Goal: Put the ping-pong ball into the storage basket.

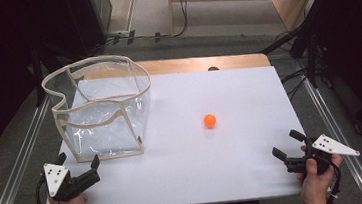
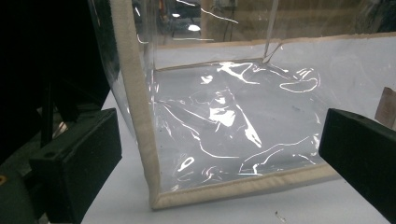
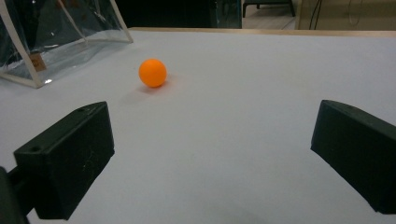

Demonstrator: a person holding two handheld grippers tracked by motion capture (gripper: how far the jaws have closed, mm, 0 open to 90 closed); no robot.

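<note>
Fingers first: both pairs stand wide apart, gripping nothing. On my left gripper [image 1: 79,173] the two black jaws gape at the near left corner of the table, and through its own camera I look straight at the clear bag [image 2: 224,116], its cream-trimmed corner edge rising right between my jaws. I'm close to it, just beside the bottom seam, though whether a jaw tip already brushes the plastic I can't quite tell from that glare.

Over on the other side, my right gripper [image 1: 288,148] hangs at the near right edge of the white table [image 1: 236,177], jaws spread just as wide. Ahead of them, well apart, sits the orange ball [image 3: 152,73], alone on the bare surface, roughly mid-table and to the right of the bag.

The bag stands upright and open at the back left, mouth gaping upward, and as far as I see through its clear walls there's nothing inside.

So, the score so far: nothing picked up, nothing placed. My guess at the job is ball into bag, and all of it lies ahead: reach out with the right, close on the ball, carry it across, drop it through the mouth, perhaps with my left steadying the rim.
</note>
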